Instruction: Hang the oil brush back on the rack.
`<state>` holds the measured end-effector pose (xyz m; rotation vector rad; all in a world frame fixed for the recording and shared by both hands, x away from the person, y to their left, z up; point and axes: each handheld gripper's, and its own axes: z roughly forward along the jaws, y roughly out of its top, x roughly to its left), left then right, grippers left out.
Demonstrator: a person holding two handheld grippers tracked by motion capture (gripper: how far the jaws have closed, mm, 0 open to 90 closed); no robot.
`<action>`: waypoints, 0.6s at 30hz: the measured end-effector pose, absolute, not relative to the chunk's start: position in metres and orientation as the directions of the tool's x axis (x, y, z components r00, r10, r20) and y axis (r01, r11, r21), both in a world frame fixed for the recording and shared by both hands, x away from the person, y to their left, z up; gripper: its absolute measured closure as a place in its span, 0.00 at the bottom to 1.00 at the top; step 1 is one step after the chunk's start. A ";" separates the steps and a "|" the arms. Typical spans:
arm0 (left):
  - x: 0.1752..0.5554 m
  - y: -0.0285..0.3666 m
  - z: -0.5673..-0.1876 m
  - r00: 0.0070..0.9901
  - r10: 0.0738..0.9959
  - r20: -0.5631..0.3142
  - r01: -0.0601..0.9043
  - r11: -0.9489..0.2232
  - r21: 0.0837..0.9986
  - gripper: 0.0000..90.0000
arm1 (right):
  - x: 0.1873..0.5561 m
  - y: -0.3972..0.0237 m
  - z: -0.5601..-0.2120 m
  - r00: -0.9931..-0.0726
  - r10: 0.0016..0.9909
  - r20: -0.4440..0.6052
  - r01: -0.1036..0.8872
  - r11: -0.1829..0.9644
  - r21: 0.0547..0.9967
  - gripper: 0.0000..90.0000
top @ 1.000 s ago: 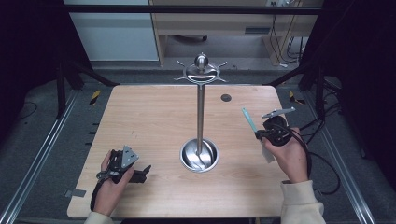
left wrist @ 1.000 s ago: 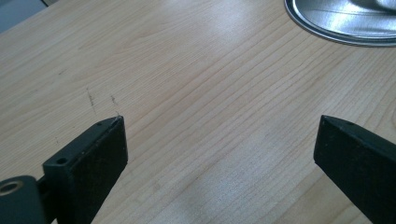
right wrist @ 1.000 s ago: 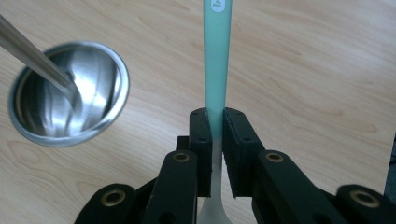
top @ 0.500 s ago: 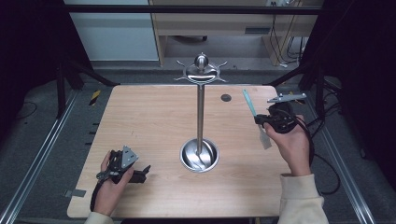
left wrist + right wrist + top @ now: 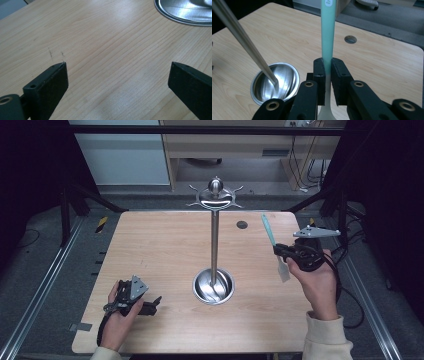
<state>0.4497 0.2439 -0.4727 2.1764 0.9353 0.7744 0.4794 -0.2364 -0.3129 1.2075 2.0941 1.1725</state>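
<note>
My right gripper [image 5: 278, 251] is shut on a utensil with a teal handle [image 5: 268, 231] and a pale blade [image 5: 283, 270], held above the table's right side. In the right gripper view the jaws [image 5: 327, 62] clamp the handle [image 5: 328, 30], which points away toward the table's far edge. A metal stand [image 5: 214, 245] with a bowl-shaped base [image 5: 213, 285] and hooks at its top [image 5: 215, 196] rises from the table's middle; its pole [image 5: 242, 40] and base [image 5: 275, 82] lie to the left of the held utensil. My left gripper [image 5: 152, 304] rests open on the front left of the table, with bare wood between its jaws [image 5: 117, 75].
The wooden table [image 5: 165, 245] has a round dark hole [image 5: 242, 225] near its back edge, right of the stand. Metal rails run along both sides of the table. The stand's base rim [image 5: 185, 15] lies beyond the left gripper's jaws.
The right hand has lifted the utensil higher and drifted a little to the right. The left hand and its gripper have stayed where they were.
</note>
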 end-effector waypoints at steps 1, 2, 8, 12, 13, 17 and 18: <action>0.450 0.244 -0.473 0.573 0.777 0.260 0.400 -0.543 0.738 0.03 | 0.479 -0.236 -0.313 -0.515 0.857 0.030 0.473 0.255 0.843 0.92; 0.450 0.244 -0.472 0.572 0.778 0.260 0.399 -0.541 0.740 0.03 | 0.478 -0.235 -0.312 -0.518 0.855 0.031 0.468 0.253 0.847 0.92; 0.450 0.245 -0.472 0.564 0.783 0.263 0.396 -0.536 0.746 0.03 | 0.471 -0.231 -0.301 -0.548 0.836 0.024 0.418 0.249 0.873 0.92; 0.449 0.245 -0.471 0.554 0.788 0.268 0.392 -0.531 0.752 0.03 | 0.466 -0.231 -0.296 -0.554 0.832 0.022 0.393 0.237 0.889 0.92; 0.450 0.245 -0.471 0.551 0.789 0.271 0.392 -0.531 0.751 0.03 | 0.462 -0.232 -0.292 -0.564 0.825 0.027 0.374 0.226 0.899 0.92; 0.450 0.246 -0.471 0.549 0.789 0.275 0.390 -0.533 0.751 0.03 | 0.457 -0.234 -0.285 -0.563 0.826 0.023 0.348 0.212 0.913 0.92; 0.451 0.246 -0.471 0.547 0.790 0.277 0.390 -0.533 0.751 0.03 | 0.456 -0.234 -0.284 -0.568 0.823 0.023 0.346 0.213 0.914 0.92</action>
